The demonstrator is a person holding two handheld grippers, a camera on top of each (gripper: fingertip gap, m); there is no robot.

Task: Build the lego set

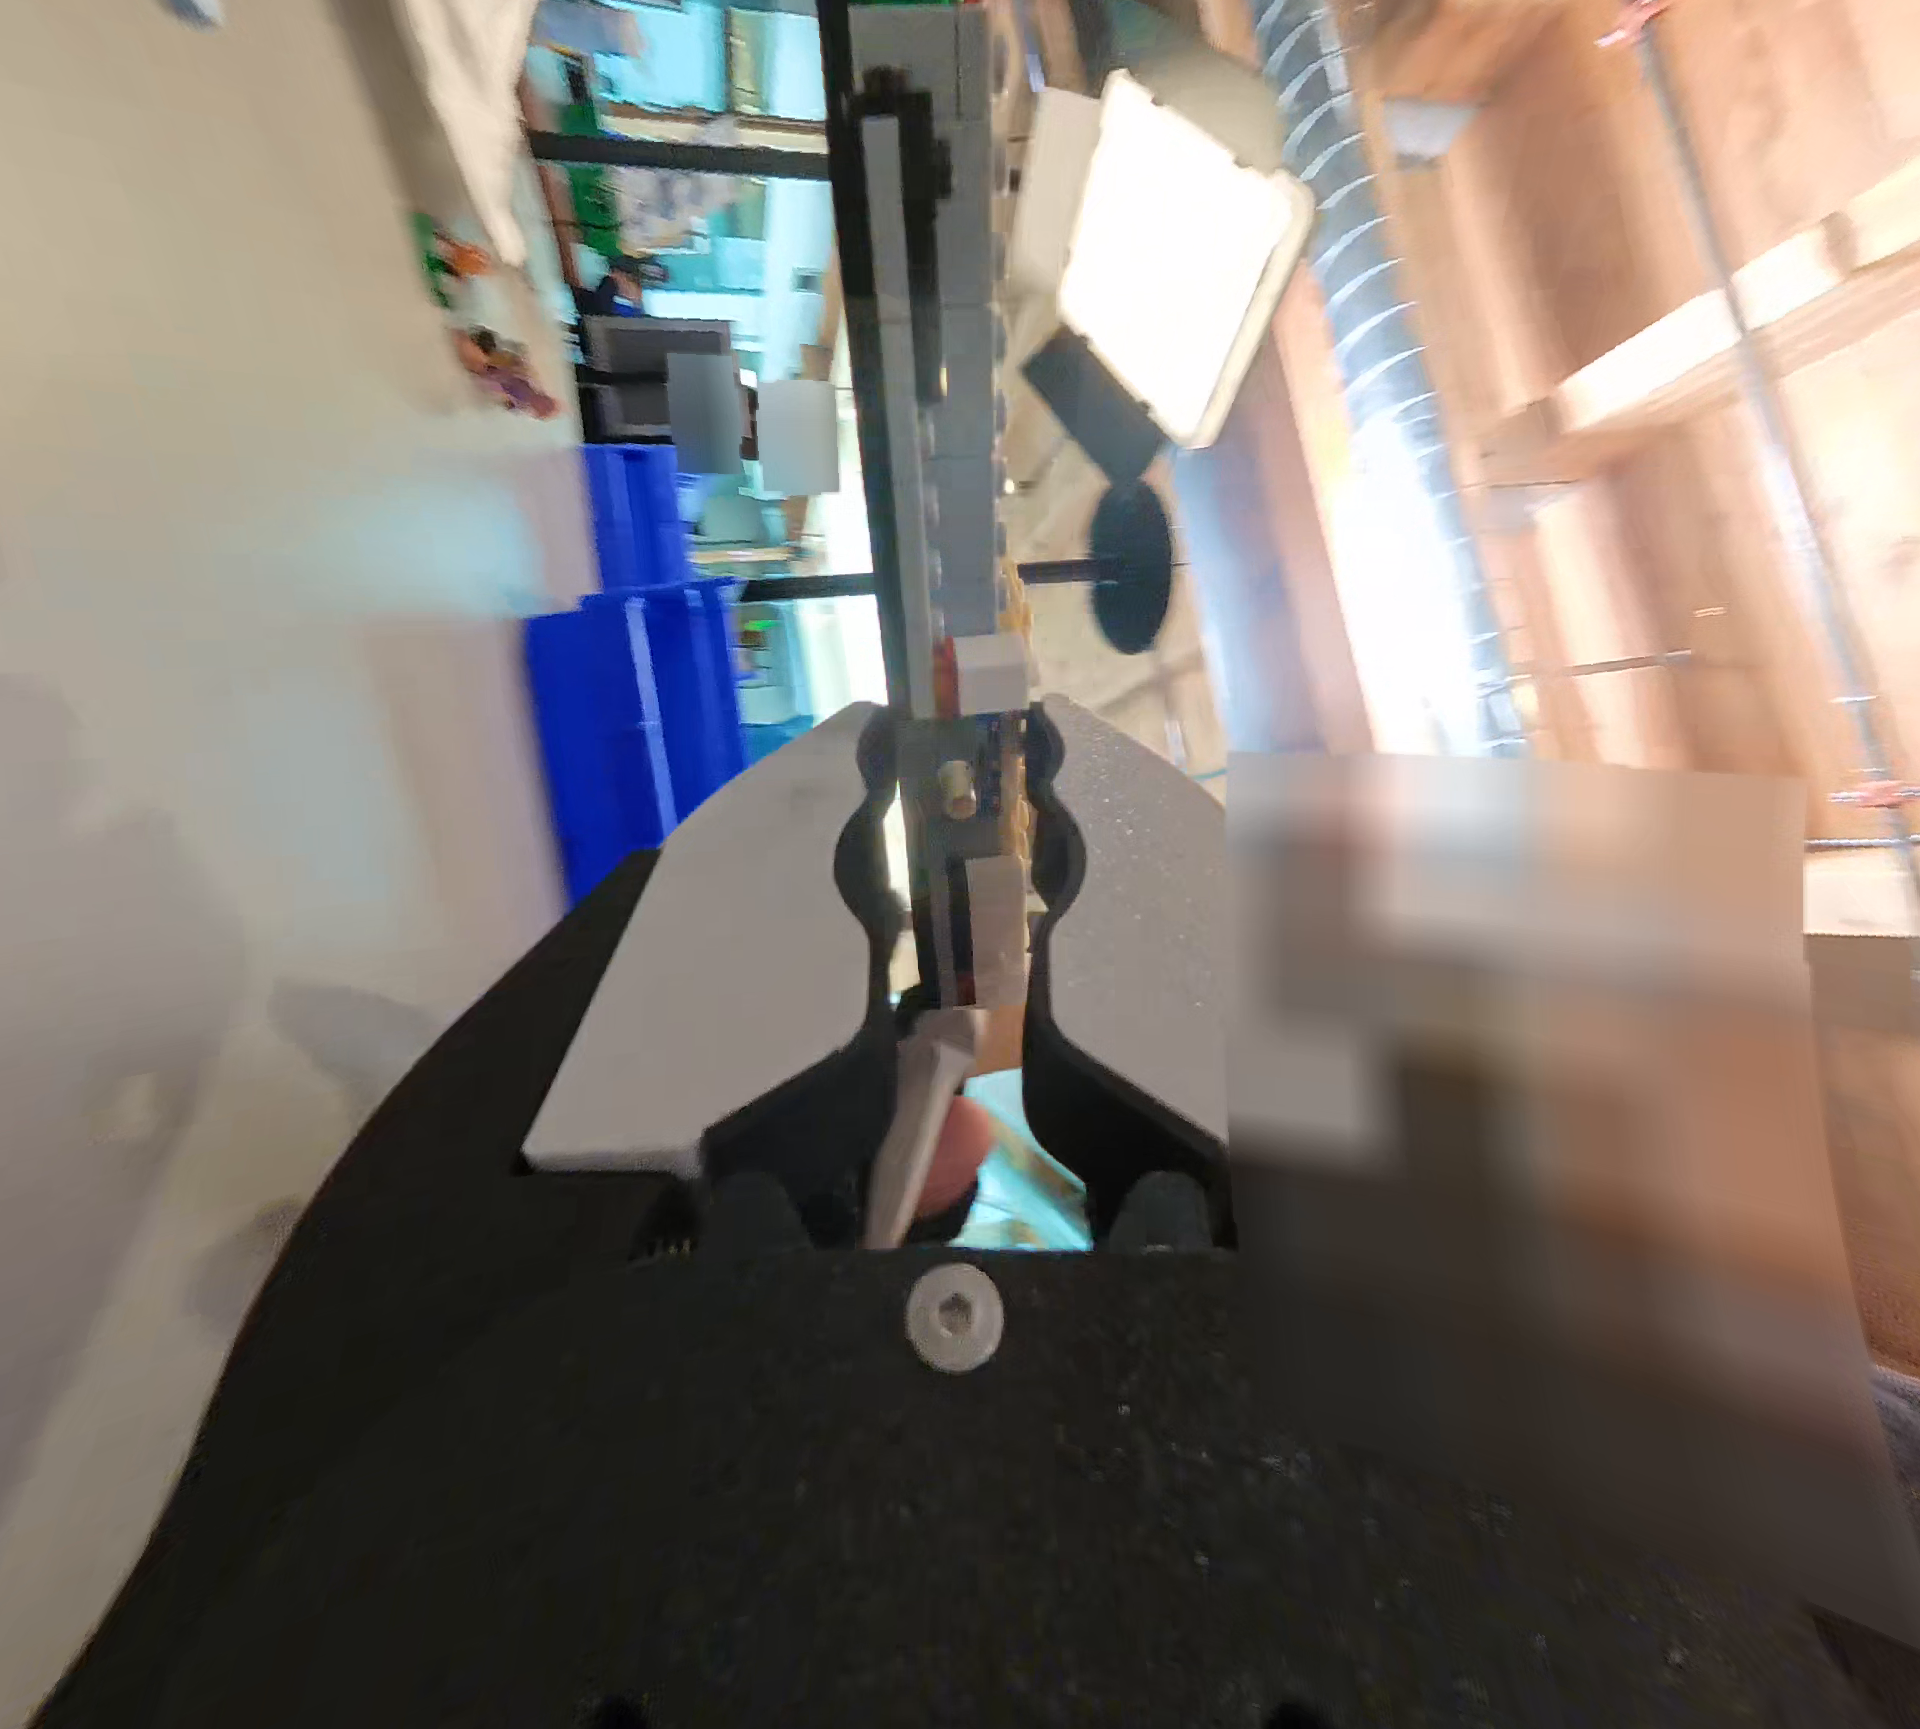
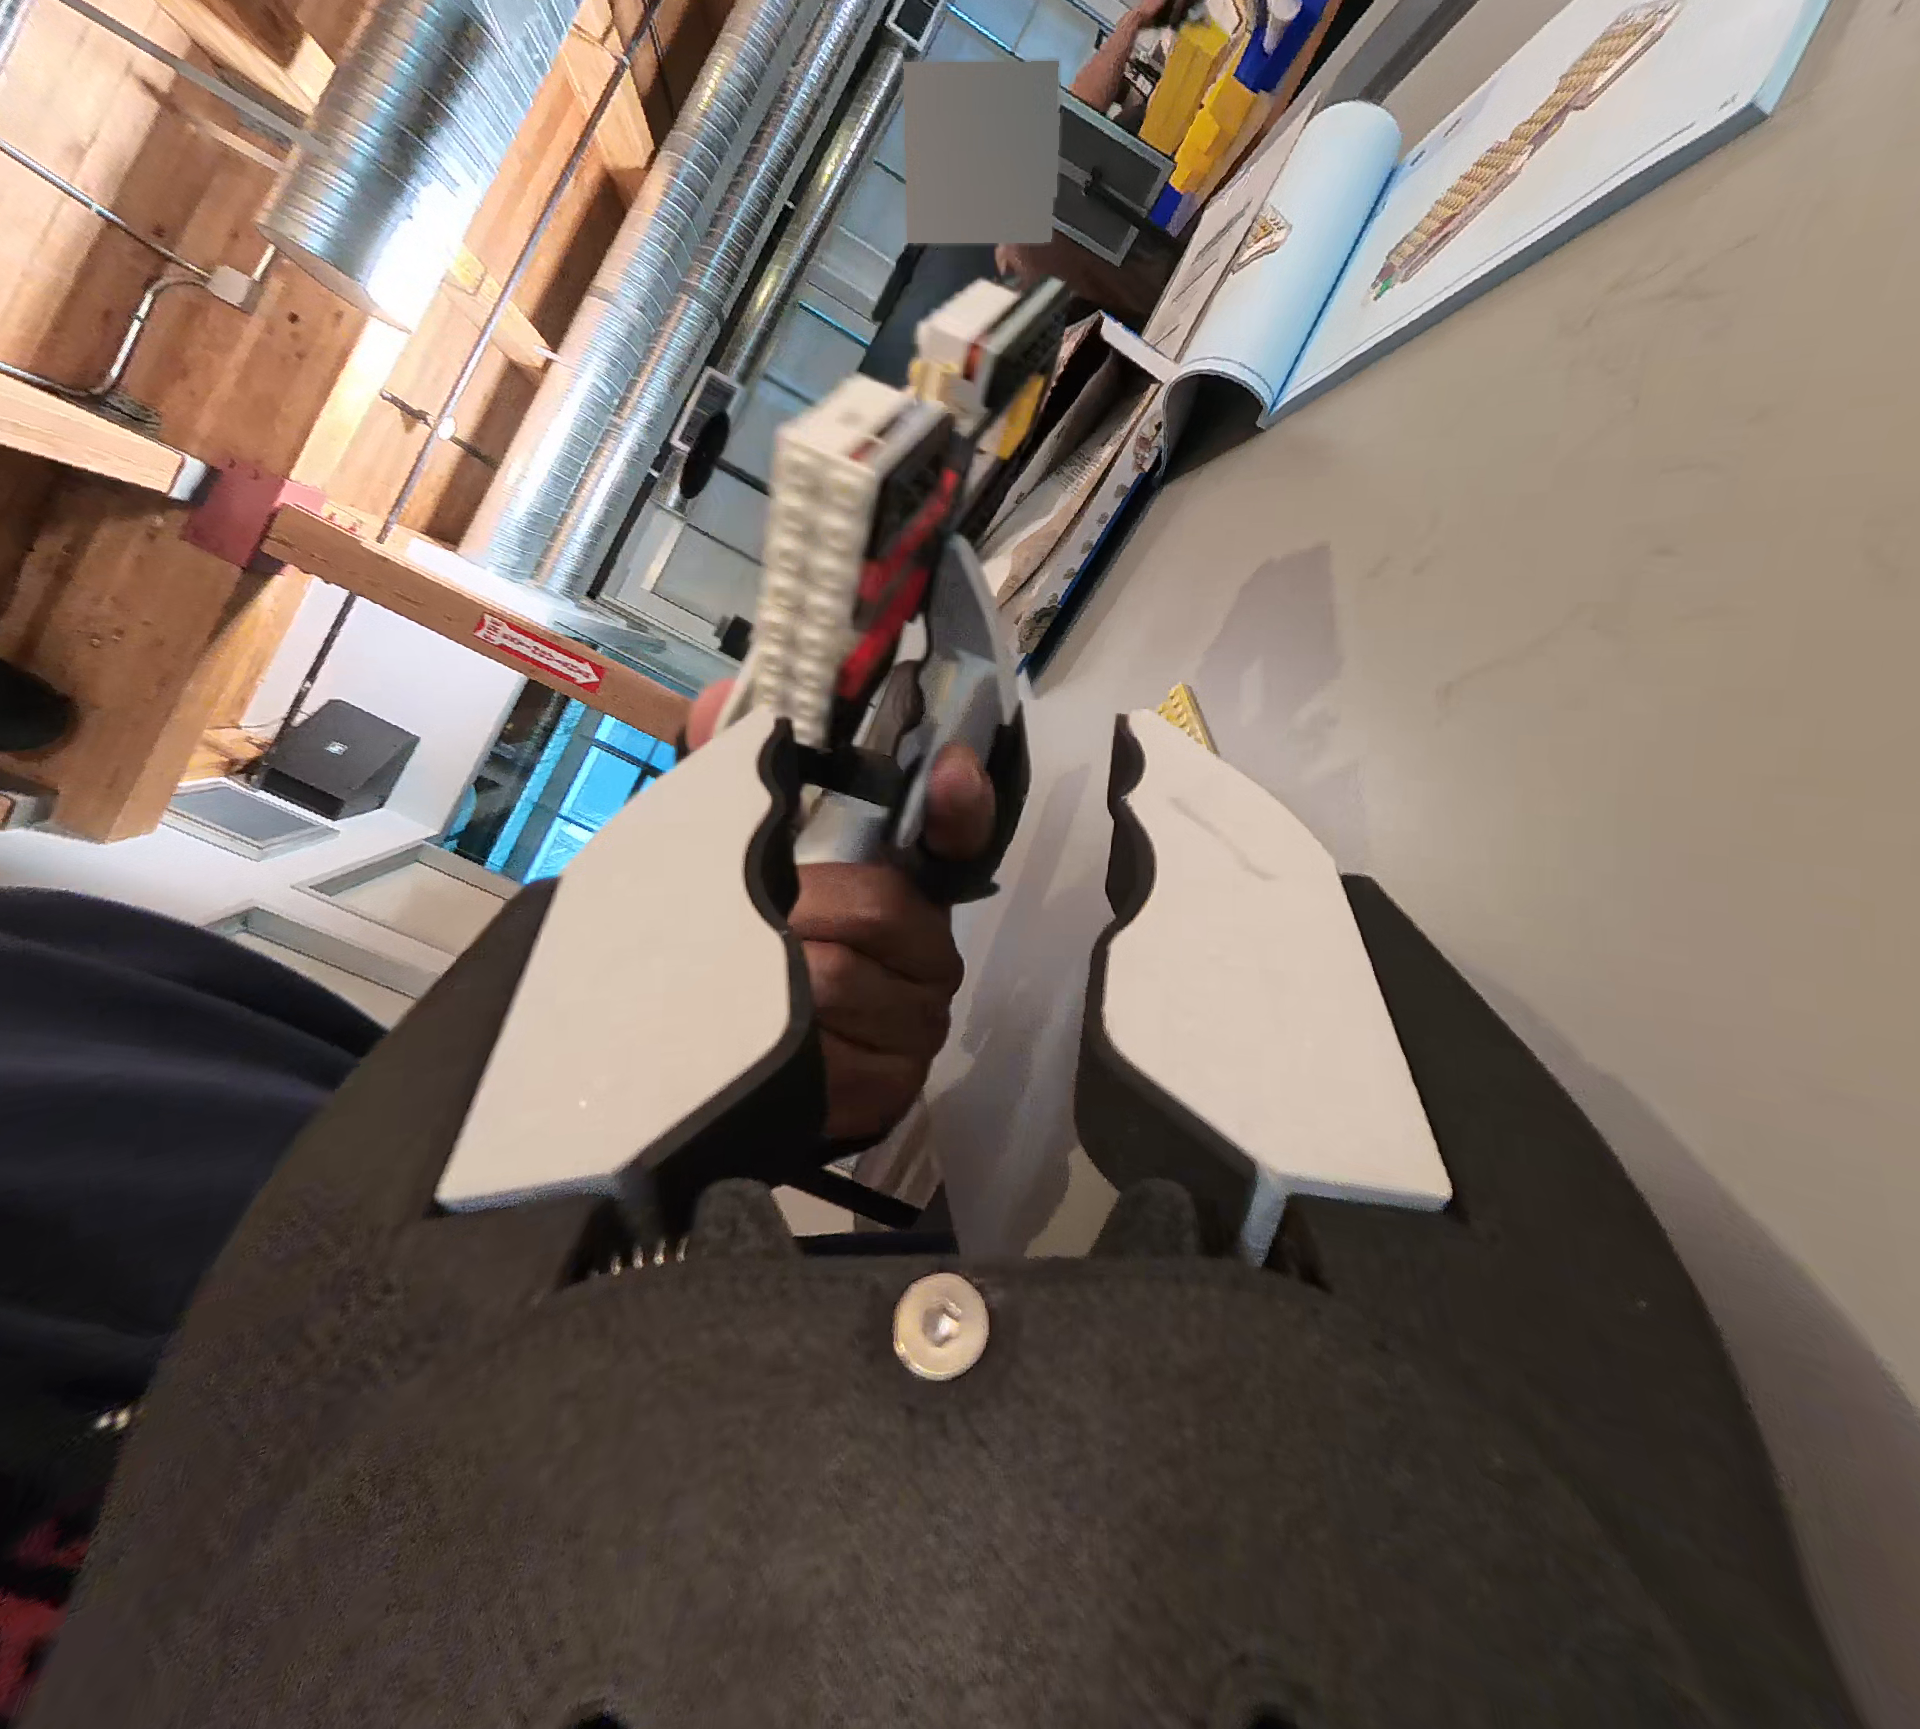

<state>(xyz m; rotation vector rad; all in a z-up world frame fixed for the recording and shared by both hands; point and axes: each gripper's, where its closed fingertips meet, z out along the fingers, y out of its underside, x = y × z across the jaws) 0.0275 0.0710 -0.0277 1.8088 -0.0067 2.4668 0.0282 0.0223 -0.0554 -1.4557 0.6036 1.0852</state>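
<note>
My left gripper [image 1: 961, 749] is shut on the near end of a long, flat brick assembly [image 1: 956, 349]. The assembly is grey and black, with white and tan bits near the jaws and green bricks at its far tip. It is held in the air, edge-on. In the right wrist view the same assembly [image 2: 821, 536] shows white studs, black and red. It sticks out of the left gripper [image 2: 966, 682], which a hand [image 2: 883, 983] holds. My right gripper [image 2: 945, 734] is open and holds nothing. Its left fingertip [image 2: 764, 744] is close beside the assembly's lower end.
A grey table [image 2: 1558, 744] runs along the right, with an open instruction booklet [image 2: 1558, 121], stacked printed sheets [image 2: 1091, 474] and a yellow plate [image 2: 1184, 713]. Blue bins [image 1: 634, 692] and small coloured pieces [image 1: 488, 339] sit by the table in the left wrist view. A lamp panel [image 1: 1174, 256] hangs ahead. The tips of one gripper are about 6 cm away from the tips of the other.
</note>
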